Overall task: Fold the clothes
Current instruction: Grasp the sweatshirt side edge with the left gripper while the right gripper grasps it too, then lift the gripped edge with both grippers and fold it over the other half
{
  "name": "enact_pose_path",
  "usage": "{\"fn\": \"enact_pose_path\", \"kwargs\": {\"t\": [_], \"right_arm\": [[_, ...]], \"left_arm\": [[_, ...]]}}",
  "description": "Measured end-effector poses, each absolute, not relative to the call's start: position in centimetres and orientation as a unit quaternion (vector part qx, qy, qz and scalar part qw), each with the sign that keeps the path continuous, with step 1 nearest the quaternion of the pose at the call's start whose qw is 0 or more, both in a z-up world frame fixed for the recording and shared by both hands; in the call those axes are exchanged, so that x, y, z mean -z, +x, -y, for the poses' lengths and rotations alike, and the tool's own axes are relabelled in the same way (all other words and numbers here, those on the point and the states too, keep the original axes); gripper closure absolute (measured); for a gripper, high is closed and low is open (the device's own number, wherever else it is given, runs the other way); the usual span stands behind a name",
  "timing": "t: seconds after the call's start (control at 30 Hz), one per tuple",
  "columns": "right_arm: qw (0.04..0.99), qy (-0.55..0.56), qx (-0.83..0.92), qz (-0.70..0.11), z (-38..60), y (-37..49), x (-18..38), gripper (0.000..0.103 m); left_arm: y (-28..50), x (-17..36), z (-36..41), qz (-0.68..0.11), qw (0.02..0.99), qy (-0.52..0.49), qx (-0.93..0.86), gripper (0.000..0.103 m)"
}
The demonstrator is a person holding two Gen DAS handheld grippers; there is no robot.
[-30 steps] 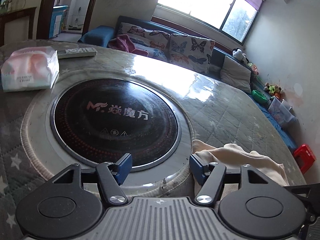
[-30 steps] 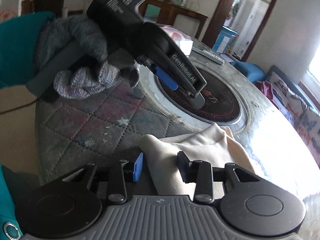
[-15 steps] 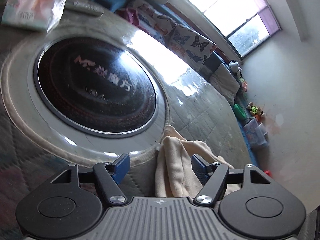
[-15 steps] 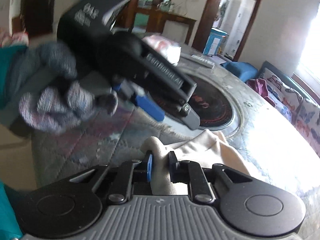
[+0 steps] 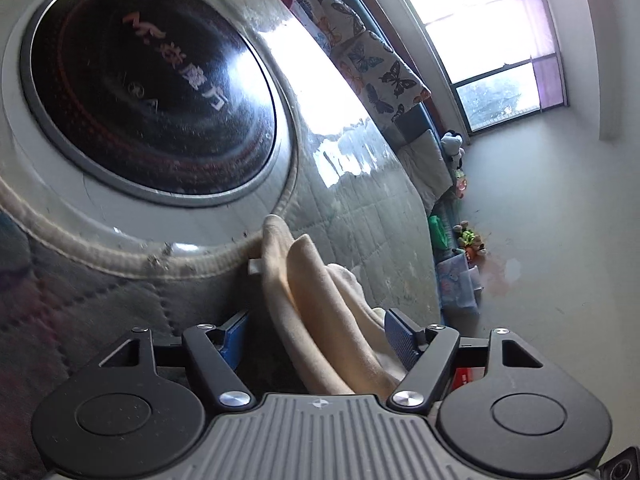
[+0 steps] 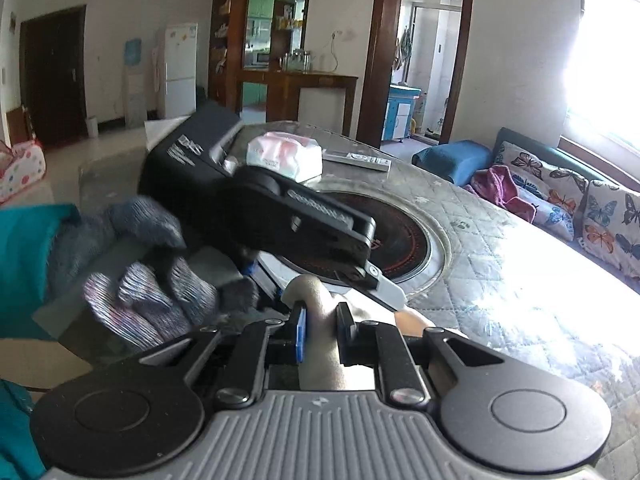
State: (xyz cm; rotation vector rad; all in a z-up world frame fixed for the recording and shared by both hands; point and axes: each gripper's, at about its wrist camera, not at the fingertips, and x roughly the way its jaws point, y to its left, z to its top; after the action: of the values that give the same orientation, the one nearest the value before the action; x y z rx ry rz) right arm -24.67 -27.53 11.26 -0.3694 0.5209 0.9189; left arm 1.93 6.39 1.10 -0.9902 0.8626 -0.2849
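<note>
A cream-coloured garment [image 5: 316, 304] lies bunched on the quilted table cover beside the round hob. My left gripper [image 5: 318, 336] is open, its blue-padded fingers on either side of the cloth folds, rolled sideways. My right gripper [image 6: 322, 330] is shut on a fold of the same cream garment [image 6: 318, 308] and lifts it off the table. In the right wrist view the left gripper's black body [image 6: 288, 220], held by a gloved hand [image 6: 152, 280], sits just above and left of the pinched cloth.
A round black induction hob [image 5: 148, 88] is set in the round table [image 6: 520, 280]. A tissue pack [image 6: 284, 156] and a remote control [image 6: 356, 158] lie at the far side. A butterfly-print sofa [image 6: 580, 204] stands past the table.
My right gripper closed on the garment's edge and raised it. My left gripper swung right and rolled, so the cloth now sits between its open fingers.
</note>
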Motion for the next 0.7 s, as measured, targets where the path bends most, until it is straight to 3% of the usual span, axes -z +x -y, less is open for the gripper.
{"fn": "enact_pose_path", "kwargs": {"t": [0.1, 0.17, 0.27, 0.5, 0.7], "right_arm": [[0.845, -0.169, -0.443, -0.249, 26.6, -22.6, -11.3, 0.09], [0.842, -0.168, -0.447, -0.251, 25.6, -20.5, -11.0, 0.089], [0.839, -0.162, -0.451, -0.257, 24.1, -17.6, -10.4, 0.088], [0.857, -0.116, -0.42, -0.276, 25.0, -13.8, -10.4, 0.08], [0.9, -0.075, -0.302, -0.305, 30.0, -11.3, -9.3, 0.08]], "left_arm": [[1.8, -0.6, -6.2, -0.399, 0.774, -0.472, 0.141, 0.048], [1.7, -0.4, -6.2, -0.401, 0.774, -0.47, 0.137, 0.068], [1.5, -0.1, -6.3, -0.405, 0.777, -0.465, 0.13, 0.082], [0.7, -0.5, -6.0, -0.407, 0.806, -0.414, 0.119, 0.086], [0.3, -0.9, -5.5, -0.406, 0.818, -0.39, 0.117, 0.086]]}}
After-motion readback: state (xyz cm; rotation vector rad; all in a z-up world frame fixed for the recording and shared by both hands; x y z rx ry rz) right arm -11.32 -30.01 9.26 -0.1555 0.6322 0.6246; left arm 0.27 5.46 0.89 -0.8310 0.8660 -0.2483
